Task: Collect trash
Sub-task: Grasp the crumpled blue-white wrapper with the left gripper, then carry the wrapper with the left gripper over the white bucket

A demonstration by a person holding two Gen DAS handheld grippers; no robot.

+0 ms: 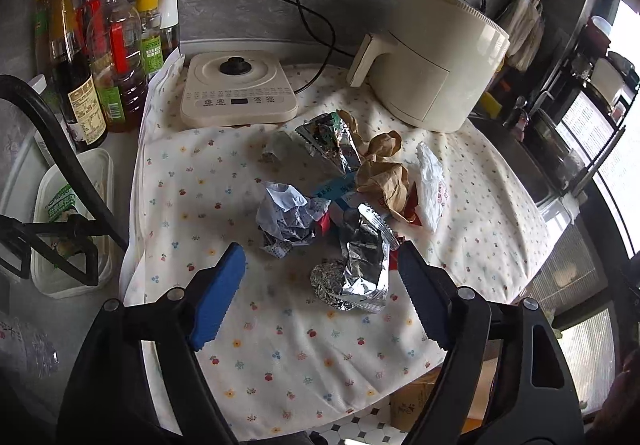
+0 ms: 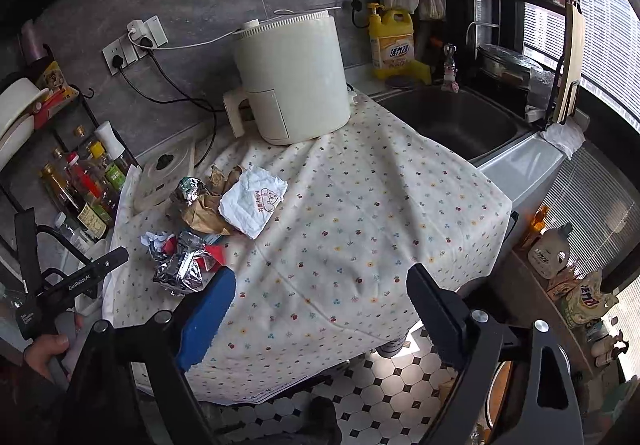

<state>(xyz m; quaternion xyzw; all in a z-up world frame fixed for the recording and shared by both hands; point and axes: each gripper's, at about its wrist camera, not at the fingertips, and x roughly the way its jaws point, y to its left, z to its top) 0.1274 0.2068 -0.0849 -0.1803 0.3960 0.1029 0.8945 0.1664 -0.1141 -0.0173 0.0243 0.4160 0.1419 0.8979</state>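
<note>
Evidently the left tongs [image 1: 320, 289] stood open around a foil wrapper [image 1: 356, 273] without pressing it, so closing might catch the flowered cloth [image 1: 280, 357] and drag neighbouring trash across the desk. Rightward, the open right tongs [image 2: 320, 309] held nothing, well apart from the white paper bag [image 2: 254, 201], which could slide away.

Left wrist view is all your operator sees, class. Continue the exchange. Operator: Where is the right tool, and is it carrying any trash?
Observer: The right tool is open and empty, over bare floral cloth right of the trash pile.
Operator: What stands behind the sink?
Observer: A yellow pump bottle of dish soap.
Operator: Is the air fryer plugged in?
Observer: A white cord runs from it to a wall socket.
</note>
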